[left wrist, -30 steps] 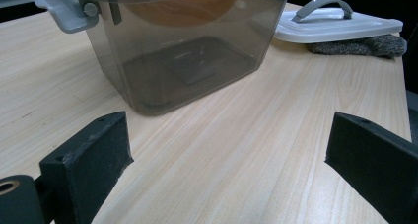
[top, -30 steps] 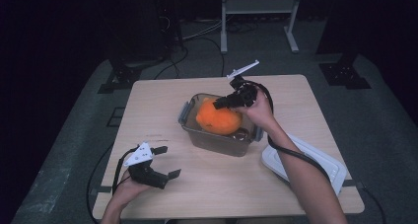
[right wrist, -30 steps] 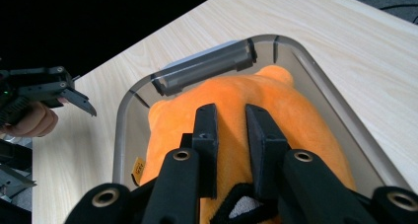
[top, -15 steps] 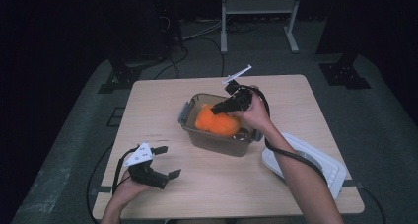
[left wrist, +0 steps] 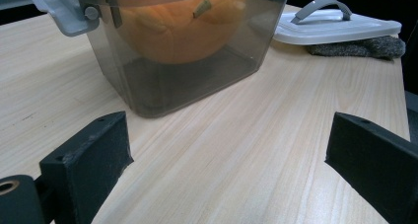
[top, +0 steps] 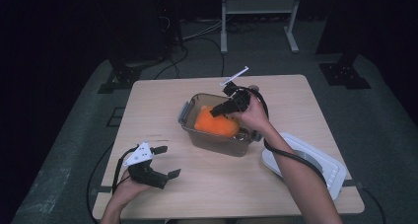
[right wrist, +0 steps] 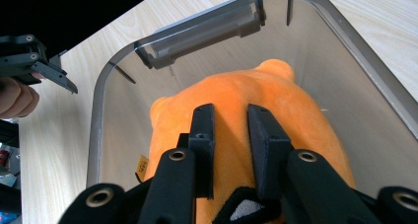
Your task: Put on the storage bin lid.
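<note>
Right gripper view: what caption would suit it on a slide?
The right gripper pinches an orange plush toy inside a clear plastic container.

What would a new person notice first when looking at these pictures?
The bright orange plush toy stands out first: it sits inside the clear grey container in the middle of the table, with the right gripper pinching its fabric from above. The left gripper rests open near the table's front left, and a white lid lies at the right.

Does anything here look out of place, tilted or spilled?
Nothing stands out. The orange plush toy sits inside the clear container, which stands upright; its white lid lies flat on the table beside it. Nothing spilled.
</note>
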### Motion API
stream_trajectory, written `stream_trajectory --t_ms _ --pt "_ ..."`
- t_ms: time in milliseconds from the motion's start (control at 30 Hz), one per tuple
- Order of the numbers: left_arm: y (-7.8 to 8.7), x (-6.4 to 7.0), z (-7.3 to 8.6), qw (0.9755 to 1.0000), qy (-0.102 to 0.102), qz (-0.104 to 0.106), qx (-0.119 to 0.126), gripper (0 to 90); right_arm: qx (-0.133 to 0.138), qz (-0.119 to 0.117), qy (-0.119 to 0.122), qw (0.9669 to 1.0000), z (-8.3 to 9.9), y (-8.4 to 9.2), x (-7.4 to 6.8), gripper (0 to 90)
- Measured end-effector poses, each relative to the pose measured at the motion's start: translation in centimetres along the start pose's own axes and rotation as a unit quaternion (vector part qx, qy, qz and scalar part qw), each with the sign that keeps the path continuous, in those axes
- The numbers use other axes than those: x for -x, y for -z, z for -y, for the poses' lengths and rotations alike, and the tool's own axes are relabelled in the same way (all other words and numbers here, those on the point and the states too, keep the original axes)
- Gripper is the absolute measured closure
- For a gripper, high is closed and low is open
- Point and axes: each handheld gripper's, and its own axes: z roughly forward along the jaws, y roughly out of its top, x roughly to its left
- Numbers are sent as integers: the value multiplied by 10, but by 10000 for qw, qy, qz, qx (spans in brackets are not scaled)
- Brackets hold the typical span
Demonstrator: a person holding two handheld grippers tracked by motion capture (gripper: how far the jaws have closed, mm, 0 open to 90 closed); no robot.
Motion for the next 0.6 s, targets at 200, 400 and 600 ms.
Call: stream_trajectory --t_ms 200,400,600 --pt "0 0 0 10000 -3 0 -3 26 -71 -28 -49 10000 1 -2 0 720" --pt "0 -1 0 10000 -24 -6 -4 26 -137 -49 -67 9999 1 -5 0 719" --pt "1 -1 -1 10000 -39 -21 5 26 -164 -49 -98 9998 1 -5 0 721"
